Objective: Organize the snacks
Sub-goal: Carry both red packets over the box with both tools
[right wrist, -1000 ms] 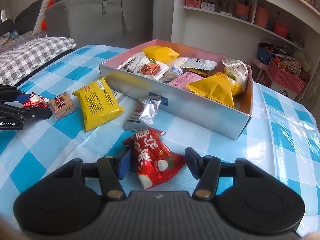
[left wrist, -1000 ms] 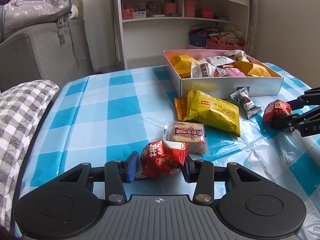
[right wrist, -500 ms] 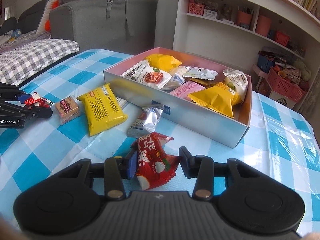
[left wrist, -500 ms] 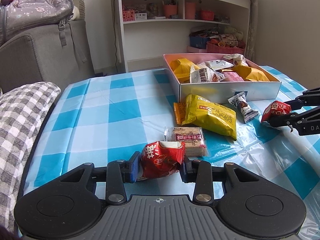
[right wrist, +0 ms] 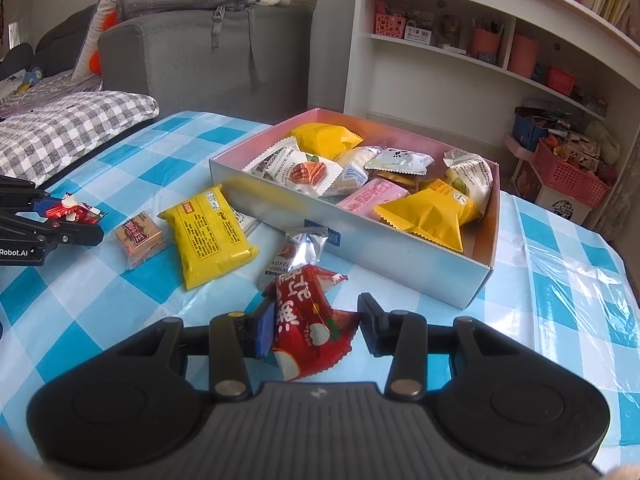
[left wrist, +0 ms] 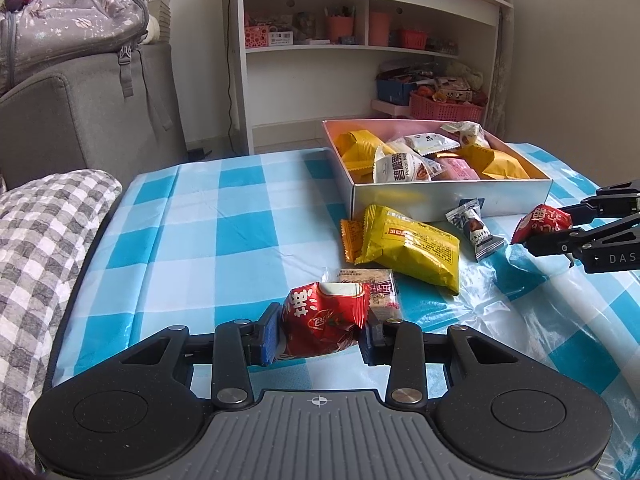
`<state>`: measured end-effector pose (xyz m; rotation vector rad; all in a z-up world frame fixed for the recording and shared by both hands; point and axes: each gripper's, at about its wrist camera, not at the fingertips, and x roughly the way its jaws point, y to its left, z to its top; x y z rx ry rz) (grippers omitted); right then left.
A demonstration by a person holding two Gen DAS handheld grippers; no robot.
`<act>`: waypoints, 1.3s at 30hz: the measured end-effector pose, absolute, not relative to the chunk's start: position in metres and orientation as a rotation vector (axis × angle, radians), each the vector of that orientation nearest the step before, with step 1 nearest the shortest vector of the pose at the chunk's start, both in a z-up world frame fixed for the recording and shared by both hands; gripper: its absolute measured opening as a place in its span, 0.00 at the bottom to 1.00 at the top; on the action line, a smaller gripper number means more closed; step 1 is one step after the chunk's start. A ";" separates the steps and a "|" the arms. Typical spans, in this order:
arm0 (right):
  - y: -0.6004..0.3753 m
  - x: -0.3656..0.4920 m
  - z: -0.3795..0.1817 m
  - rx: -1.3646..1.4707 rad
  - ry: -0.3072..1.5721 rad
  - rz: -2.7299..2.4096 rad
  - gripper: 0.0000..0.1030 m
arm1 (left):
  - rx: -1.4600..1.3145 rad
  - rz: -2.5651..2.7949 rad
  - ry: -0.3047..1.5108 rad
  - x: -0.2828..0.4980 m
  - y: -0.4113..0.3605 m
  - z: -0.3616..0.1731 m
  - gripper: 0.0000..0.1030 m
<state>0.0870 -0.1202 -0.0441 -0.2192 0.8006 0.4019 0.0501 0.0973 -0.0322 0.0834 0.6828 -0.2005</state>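
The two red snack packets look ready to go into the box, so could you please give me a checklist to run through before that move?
1. Left gripper grip on the left red packet: both fingers press its sides. Ok.
2. Right gripper grip on the right red packet: one finger touches it, the other shows a small gap. Cannot tell.
3. Room in the box: many snacks inside, bare floor at its near right corner. Ok.
4. Path to the box: the yellow packet and the truffle packet lie low on the tablecloth. Ok.
5. Grippers apart from each other: well separated. Ok.
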 end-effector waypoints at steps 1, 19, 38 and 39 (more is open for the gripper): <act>-0.120 0.087 -0.043 -0.216 0.798 0.401 0.38 | 0.080 -0.202 0.684 0.050 0.097 -0.030 0.35; -0.117 0.107 -0.014 -0.172 0.812 0.366 0.38 | 0.046 -0.236 0.703 0.077 0.066 0.004 0.35; -0.156 0.167 -0.010 0.092 0.830 0.192 0.36 | -0.035 -0.278 0.695 0.140 -0.003 0.008 0.35; -0.157 0.169 -0.010 0.102 0.828 0.189 0.36 | -0.023 -0.283 0.691 0.143 -0.009 0.007 0.35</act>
